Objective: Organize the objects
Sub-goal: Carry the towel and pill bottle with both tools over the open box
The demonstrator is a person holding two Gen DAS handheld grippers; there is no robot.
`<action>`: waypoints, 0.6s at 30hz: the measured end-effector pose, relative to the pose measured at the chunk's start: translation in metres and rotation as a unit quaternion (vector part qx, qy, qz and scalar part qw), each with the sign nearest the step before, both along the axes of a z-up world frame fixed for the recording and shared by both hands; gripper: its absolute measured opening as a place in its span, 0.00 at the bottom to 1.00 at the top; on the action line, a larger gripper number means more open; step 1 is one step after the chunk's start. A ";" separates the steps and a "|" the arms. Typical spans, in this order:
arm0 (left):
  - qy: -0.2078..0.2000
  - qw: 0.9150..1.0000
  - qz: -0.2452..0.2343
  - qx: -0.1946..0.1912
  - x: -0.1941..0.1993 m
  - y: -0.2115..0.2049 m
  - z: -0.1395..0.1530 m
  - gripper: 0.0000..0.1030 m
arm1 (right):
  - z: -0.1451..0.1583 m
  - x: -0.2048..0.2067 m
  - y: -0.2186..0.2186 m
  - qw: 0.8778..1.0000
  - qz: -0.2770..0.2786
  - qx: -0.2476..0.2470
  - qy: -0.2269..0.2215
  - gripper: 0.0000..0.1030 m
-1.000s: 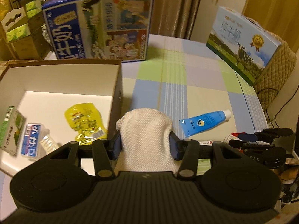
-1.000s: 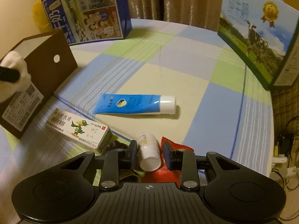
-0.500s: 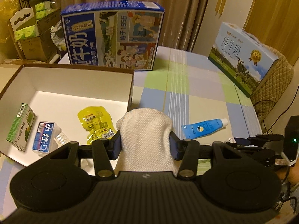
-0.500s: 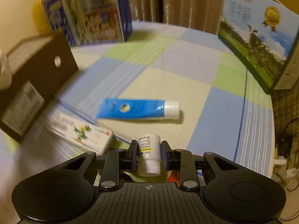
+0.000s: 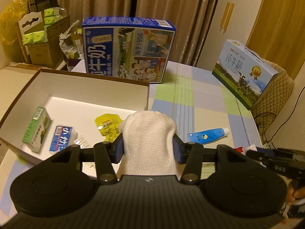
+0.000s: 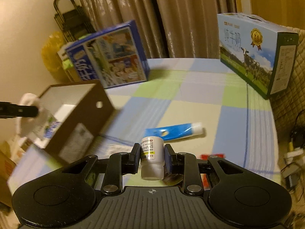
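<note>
Left wrist view shows the left gripper (image 5: 148, 148) clenched on a white cloth (image 5: 148, 133) at centre; the right gripper (image 6: 152, 153) grasps a small bottle (image 6: 152, 153). Both should probably be lowered well inside the open box (image 5: 91, 93), upper left, before releasing.

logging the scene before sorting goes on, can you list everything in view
cloth: 1, white, in left gripper
bottle: 1, white, in right gripper
tube: 1, blue, on table
open box: 1, brown outside, white inside, table's left
green carton: 1, in open box
blue pack: 1, in open box
pouch: 1, yellow, in open box
milk cases: 2, blue, table's far side
red packet: 1, behind right gripper
table: 1, checked cloth
left hand-held gripper: black, shut
right hand-held gripper: black, shut
</note>
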State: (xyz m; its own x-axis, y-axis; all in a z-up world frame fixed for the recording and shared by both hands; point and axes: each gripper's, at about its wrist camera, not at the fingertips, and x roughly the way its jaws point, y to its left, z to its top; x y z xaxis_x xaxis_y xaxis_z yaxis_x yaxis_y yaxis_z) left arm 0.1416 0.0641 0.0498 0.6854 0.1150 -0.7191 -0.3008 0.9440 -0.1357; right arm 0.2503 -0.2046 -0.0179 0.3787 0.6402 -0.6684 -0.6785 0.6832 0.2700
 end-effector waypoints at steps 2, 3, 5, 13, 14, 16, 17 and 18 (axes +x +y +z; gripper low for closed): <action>-0.001 1.000 0.004 -0.001 -0.008 0.007 0.002 0.44 | 0.005 -0.015 0.002 1.000 0.004 0.008 0.009 0.23; -0.002 1.000 0.006 -0.002 -0.012 0.011 0.002 0.44 | 0.007 -0.022 0.003 1.000 0.007 0.012 0.013 0.23; -0.002 1.000 0.010 -0.003 -0.019 0.019 0.003 0.44 | 0.012 -0.036 0.009 1.000 0.012 0.019 0.020 0.23; -0.006 1.000 0.018 -0.003 -0.048 0.052 0.009 0.44 | 0.029 -0.075 0.043 0.998 0.038 0.039 0.022 0.23; -0.006 1.000 0.019 -0.003 -0.051 0.057 0.009 0.44 | 0.031 -0.079 0.050 0.998 0.042 0.042 0.022 0.23; -0.006 1.000 0.022 -0.003 -0.057 0.066 0.011 0.44 | 0.034 -0.087 0.061 0.998 0.051 0.045 0.019 0.23; -0.007 1.000 0.025 -0.002 -0.061 0.072 0.011 0.44 | 0.035 -0.091 0.067 0.997 0.055 0.046 0.018 0.23; -0.007 1.000 0.027 -0.002 -0.063 0.077 0.012 0.44 | 0.036 -0.095 0.073 0.997 0.060 0.047 0.018 0.23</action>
